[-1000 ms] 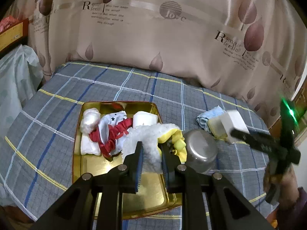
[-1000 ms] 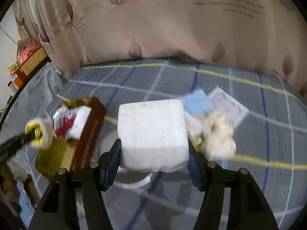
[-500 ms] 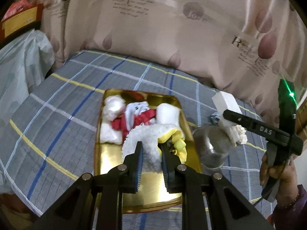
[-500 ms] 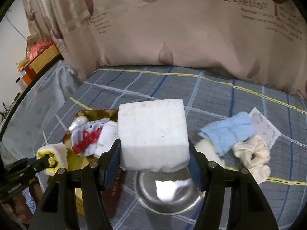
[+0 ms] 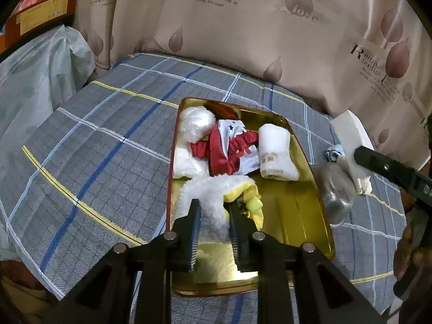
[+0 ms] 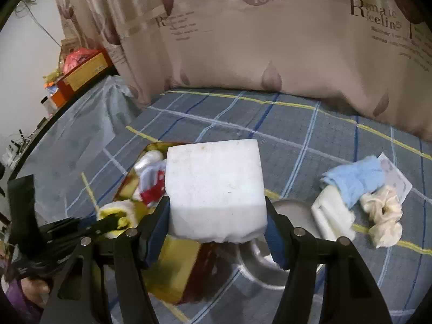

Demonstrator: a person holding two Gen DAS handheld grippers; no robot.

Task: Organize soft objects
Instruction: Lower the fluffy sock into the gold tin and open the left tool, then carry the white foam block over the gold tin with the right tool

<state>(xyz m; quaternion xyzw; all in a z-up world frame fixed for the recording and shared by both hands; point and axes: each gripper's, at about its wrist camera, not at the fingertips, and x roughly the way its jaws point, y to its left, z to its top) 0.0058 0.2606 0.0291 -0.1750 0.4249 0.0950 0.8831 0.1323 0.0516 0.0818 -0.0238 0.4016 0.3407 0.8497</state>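
Observation:
A gold tin tray [image 5: 302, 216] lies on the plaid bed. It holds a white plastic-wrapped ball [image 5: 195, 124], a red and white cloth [image 5: 229, 145] and a white rolled towel [image 5: 276, 152]. My left gripper [image 5: 214, 208] is shut on a fluffy white and yellow cloth [image 5: 213, 197] and holds it over the tray's near half. My right gripper [image 6: 216, 210] is shut on a white sponge block [image 6: 214, 189] above the tray's right edge [image 6: 172, 270]; the block also shows in the left wrist view [image 5: 351, 132].
A steel bowl [image 5: 334, 191] sits right of the tray. Beyond it lie a blue towel [image 6: 353, 178], a folded white cloth [image 6: 332, 216], a cream scrunchie [image 6: 383, 213] and a card [image 6: 394, 178]. A curtain [image 5: 243, 27] hangs behind; a plastic-covered pile [image 5: 35, 81] stands left.
Both grippers have moved left and forward with their loads. The sponge block has come from over the bowl to the tray's right edge. The fluffy cloth now hangs over the tray.

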